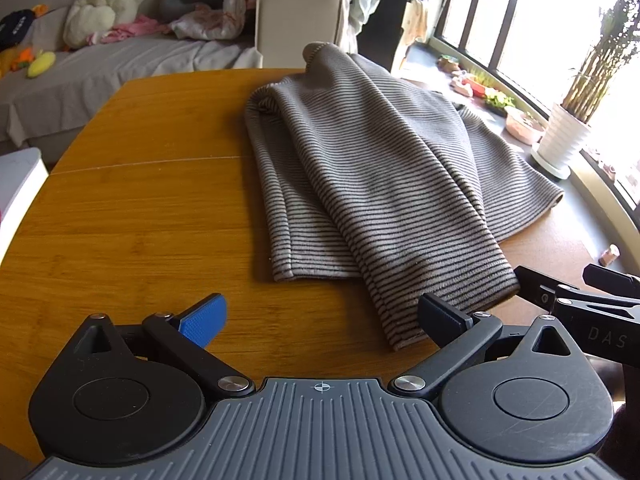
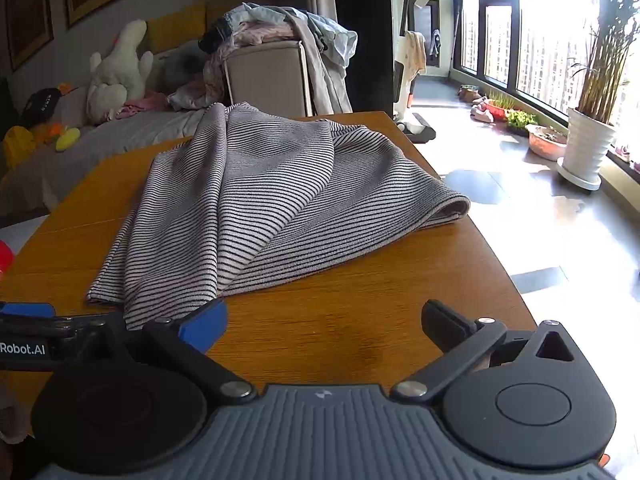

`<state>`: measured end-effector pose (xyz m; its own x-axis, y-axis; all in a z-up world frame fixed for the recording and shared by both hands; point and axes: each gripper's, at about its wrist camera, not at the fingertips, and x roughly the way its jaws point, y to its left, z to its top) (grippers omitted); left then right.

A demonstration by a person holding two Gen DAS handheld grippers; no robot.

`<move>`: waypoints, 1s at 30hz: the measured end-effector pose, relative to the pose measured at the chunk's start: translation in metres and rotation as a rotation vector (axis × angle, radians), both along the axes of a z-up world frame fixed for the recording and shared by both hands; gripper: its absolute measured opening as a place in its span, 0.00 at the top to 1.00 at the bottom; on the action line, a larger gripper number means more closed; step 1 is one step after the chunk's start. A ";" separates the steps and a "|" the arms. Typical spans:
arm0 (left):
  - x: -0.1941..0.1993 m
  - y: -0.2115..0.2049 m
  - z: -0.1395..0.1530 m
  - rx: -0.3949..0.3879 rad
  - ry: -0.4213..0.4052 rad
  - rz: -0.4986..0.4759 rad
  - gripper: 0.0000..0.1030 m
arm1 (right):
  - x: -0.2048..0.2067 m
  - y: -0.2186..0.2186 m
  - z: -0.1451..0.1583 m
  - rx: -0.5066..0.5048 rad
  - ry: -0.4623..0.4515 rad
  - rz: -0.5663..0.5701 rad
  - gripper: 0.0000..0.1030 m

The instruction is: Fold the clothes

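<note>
A grey and black striped garment (image 1: 372,184) lies loosely folded and rumpled on the wooden table (image 1: 140,208); it also shows in the right wrist view (image 2: 256,200). My left gripper (image 1: 322,320) is open and empty, low over the table at the garment's near edge; its right finger sits beside the near corner of the cloth. My right gripper (image 2: 324,320) is open and empty, just in front of the garment's near hem. Each gripper shows at the edge of the other's view.
A grey sofa (image 1: 100,64) with a white plush toy (image 1: 108,0) and a heap of clothes (image 2: 276,28) stands behind the table. To the right are the table edge, a sunlit floor, a white plant pot (image 2: 588,148) and windows.
</note>
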<state>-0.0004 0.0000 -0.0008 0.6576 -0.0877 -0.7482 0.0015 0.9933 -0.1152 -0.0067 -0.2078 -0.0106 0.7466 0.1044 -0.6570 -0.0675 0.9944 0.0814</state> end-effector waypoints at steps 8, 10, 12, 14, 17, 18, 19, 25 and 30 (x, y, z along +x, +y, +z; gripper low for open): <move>-0.001 0.001 -0.007 -0.008 0.044 -0.012 0.00 | 0.003 -0.004 -0.006 0.014 0.006 0.005 0.00; -0.004 -0.001 -0.005 -0.004 0.040 -0.014 0.00 | -0.002 0.000 -0.003 0.005 0.002 0.001 0.00; -0.003 -0.004 -0.007 0.006 0.048 -0.014 0.00 | -0.005 0.002 -0.001 0.000 0.007 -0.004 0.00; -0.002 -0.006 -0.008 0.010 0.054 -0.013 0.00 | -0.004 0.001 -0.003 0.001 0.016 -0.008 0.00; -0.002 -0.006 -0.008 0.013 0.057 -0.011 0.00 | -0.003 0.000 -0.006 0.005 0.022 -0.014 0.00; -0.002 -0.006 -0.008 0.013 0.058 -0.010 0.00 | -0.004 0.000 -0.006 0.005 0.023 -0.016 0.00; -0.003 -0.006 -0.008 0.014 0.059 -0.010 0.00 | -0.004 0.000 -0.005 0.003 0.023 -0.017 0.00; -0.002 -0.005 -0.008 0.012 0.066 -0.005 0.00 | -0.007 0.000 -0.003 -0.005 0.025 -0.015 0.00; -0.005 -0.005 -0.006 0.007 0.064 -0.005 0.00 | -0.009 0.002 -0.003 -0.013 0.029 -0.010 0.00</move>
